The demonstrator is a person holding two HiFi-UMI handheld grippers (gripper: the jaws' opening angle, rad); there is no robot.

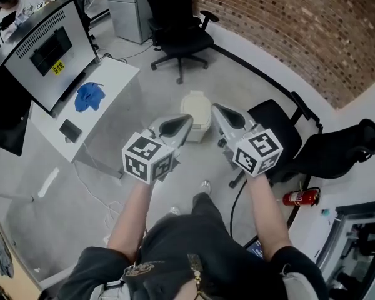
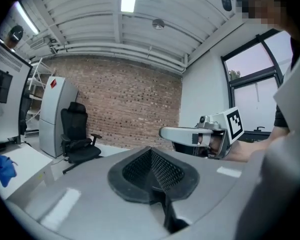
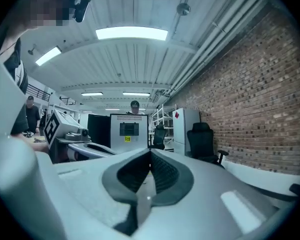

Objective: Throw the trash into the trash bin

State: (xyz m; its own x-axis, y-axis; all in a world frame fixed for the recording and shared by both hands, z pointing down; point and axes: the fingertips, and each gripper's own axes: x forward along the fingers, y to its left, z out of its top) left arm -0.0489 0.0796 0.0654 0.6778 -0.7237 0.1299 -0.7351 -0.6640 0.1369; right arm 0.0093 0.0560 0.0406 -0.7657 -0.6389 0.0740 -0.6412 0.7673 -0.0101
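You hold both grippers out in front of you, side by side and roughly level, near each other but apart. Your left gripper [image 1: 189,119] has its jaws pressed together, mesh pad against mesh pad, with nothing caught between them. Your right gripper [image 1: 216,107] is the same: jaws closed flat on each other and empty. The trash bin [image 1: 197,103], white and lidded, stands on the grey floor ahead of you. In the head view it shows just past the two gripper tips, and the left tip overlaps it. To its left is a white table [image 1: 115,74] with a blue cloth [image 1: 89,96] and a small dark flat device [image 1: 70,130] on it. To its right is a black office chair [image 1: 281,127], and a red fire extinguisher [image 1: 300,197] sits low by the wall at your right
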